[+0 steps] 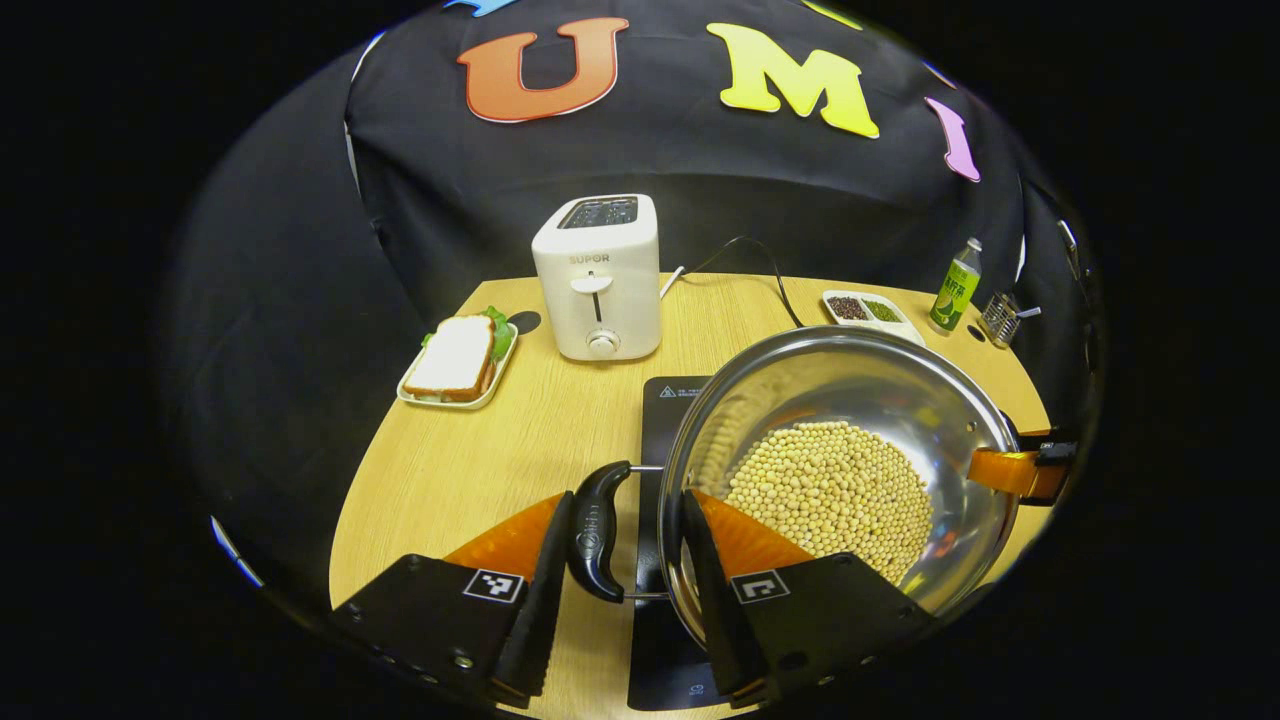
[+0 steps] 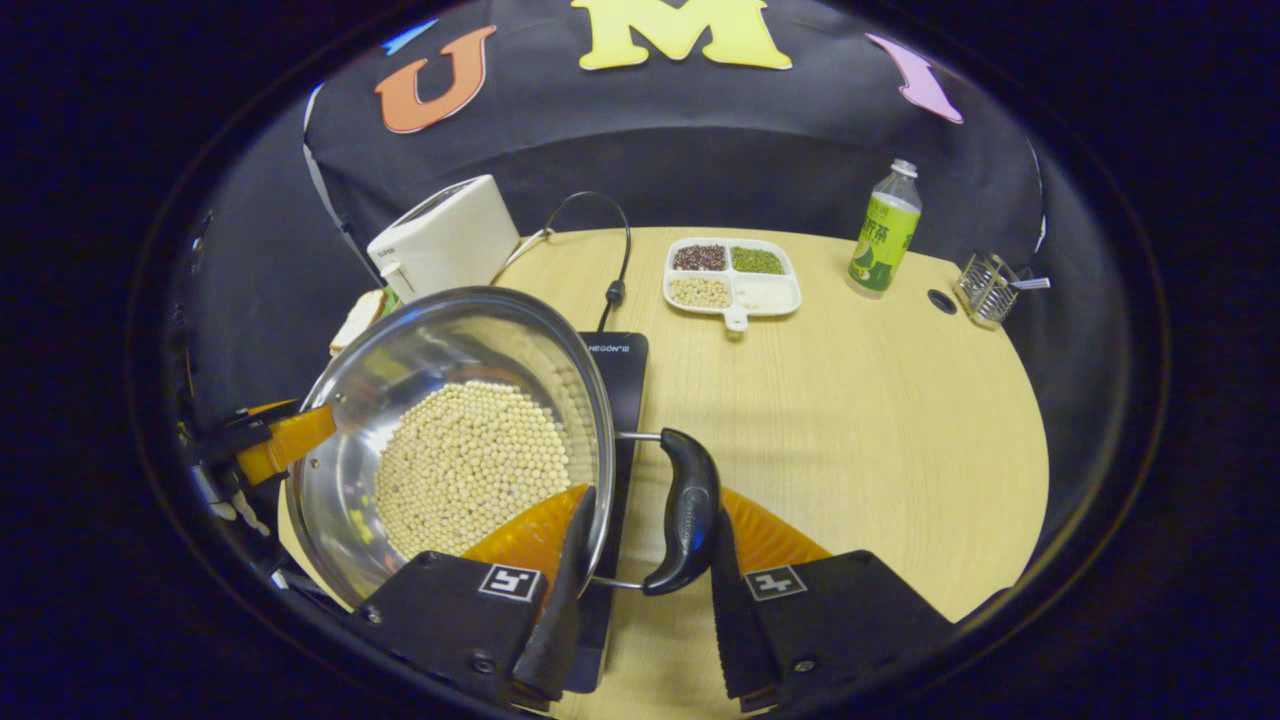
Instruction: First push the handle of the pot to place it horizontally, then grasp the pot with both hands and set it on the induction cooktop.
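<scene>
A steel pot (image 1: 900, 395) holding soybeans (image 1: 830, 490) hangs over the black induction cooktop (image 1: 665, 395); I cannot tell whether it rests on the cooktop. Its two black handles lie level. My left gripper (image 1: 620, 570) grips the left handle (image 1: 597, 535), with one finger outside the handle and the other inside the pot's rim. On the opposite side, my right gripper (image 2: 645, 560) holds the right handle (image 2: 688, 515) the same way. Each gripper also appears at the far rim in the other's view: the right gripper (image 1: 1030, 468) and the left gripper (image 2: 270, 445).
A white toaster (image 1: 597, 275) stands behind the cooktop, its cable running across the table. A sandwich plate (image 1: 457, 360) sits at the left. A divided dish of beans (image 2: 732, 275), a green bottle (image 2: 885, 230) and a wire holder (image 2: 985, 287) stand at the back right.
</scene>
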The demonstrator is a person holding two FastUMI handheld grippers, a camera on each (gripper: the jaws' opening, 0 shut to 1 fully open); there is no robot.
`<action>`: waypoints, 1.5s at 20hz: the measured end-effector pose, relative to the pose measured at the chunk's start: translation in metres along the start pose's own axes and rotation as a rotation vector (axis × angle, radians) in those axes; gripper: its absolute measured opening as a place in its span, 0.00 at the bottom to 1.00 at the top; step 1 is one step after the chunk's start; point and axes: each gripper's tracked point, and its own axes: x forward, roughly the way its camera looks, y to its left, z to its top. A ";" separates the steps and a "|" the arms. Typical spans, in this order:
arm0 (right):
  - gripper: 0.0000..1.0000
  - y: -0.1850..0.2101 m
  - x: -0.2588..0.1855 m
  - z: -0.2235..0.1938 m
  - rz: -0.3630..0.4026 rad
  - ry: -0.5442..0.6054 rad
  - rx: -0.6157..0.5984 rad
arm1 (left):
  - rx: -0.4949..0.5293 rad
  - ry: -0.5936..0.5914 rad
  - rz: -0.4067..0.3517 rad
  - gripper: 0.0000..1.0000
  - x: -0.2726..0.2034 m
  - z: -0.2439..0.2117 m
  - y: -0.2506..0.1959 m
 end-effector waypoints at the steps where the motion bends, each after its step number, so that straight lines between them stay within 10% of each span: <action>1: 0.59 0.000 -0.001 0.000 0.002 -0.006 0.004 | 0.000 0.000 0.002 0.60 0.000 -0.001 -0.001; 13: 0.71 0.002 0.001 0.003 0.073 -0.067 0.010 | 0.005 -0.050 -0.004 0.63 -0.004 0.003 0.001; 20: 0.84 -0.007 -0.014 0.020 0.020 -0.161 -0.054 | -0.031 -0.136 0.043 0.95 -0.016 0.018 0.017; 30: 0.86 -0.013 -0.073 0.043 -0.003 -0.303 -0.127 | 0.021 -0.332 0.041 0.96 -0.088 0.065 0.001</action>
